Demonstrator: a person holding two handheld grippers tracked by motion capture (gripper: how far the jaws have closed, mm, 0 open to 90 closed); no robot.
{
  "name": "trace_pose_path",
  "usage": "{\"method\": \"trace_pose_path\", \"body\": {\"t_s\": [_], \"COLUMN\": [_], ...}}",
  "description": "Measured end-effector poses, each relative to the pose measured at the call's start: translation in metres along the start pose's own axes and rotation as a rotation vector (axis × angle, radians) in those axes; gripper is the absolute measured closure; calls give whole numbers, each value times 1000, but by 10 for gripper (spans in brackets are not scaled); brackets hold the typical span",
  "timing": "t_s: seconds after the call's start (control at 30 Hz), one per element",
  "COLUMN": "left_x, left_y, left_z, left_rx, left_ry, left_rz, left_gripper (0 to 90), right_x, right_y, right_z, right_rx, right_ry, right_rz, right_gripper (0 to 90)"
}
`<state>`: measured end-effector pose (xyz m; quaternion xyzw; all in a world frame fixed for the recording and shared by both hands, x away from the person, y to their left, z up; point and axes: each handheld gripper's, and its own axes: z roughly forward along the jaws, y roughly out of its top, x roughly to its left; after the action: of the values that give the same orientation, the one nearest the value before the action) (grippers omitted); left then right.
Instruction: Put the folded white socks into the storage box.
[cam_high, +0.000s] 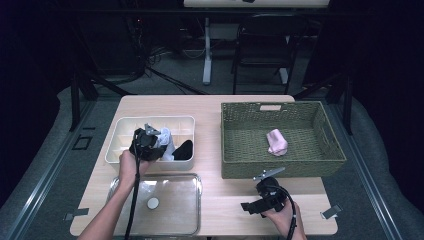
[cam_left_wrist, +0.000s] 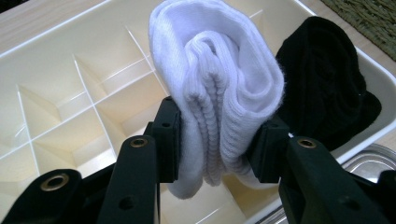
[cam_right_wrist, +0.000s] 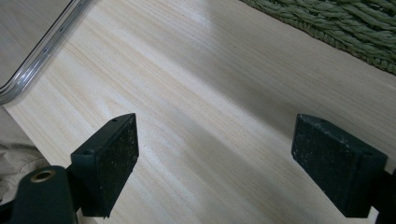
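White sock roll going into the divider box

Left tongs (cam_left_wrist: 218, 140) pinch the rolled white sock (cam_left_wrist: 219, 88) over the divider box (cam_left_wrist: 60, 84) beside the black sock (cam_left_wrist: 327, 79), ready to slot in; right tongs (cam_right_wrist: 229, 163) idle, spread, over the counter (cam_right_wrist: 196, 93).

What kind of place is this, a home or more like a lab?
Most likely a lab or recording studio set up for sock sorting. Dark curtains surround a lone wooden table, cables trail over the floor behind it, and the left gripper clamps a rolled white sock over a divided bin.

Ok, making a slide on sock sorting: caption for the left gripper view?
Left claw shut on a rolled white sock above the cream divided organiser, beside a black sock.
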<state>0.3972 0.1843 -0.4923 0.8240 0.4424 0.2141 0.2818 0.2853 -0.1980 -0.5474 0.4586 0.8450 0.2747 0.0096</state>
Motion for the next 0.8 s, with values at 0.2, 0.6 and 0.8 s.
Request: {"method": "trace_pose_path", "body": {"t_s": [0.2,0.6,0.8], "left_x": [-2,-1,2], "left_y": [1,-1,1], "left_z": [7,21,20], "left_rx": [35,142,152], "left_ry": [-14,-65,-77], "left_rz": [0,-1,2], "left_gripper": [613,626,614], "right_x": [1,1,1], "right_y": [1,1,1], "right_z": [1,1,0], "right_rx": [8,17,9], "right_ry": [-1,-4,4], "right_rz": [-7,-14,-10], "right_gripper": [143,143,144]}}
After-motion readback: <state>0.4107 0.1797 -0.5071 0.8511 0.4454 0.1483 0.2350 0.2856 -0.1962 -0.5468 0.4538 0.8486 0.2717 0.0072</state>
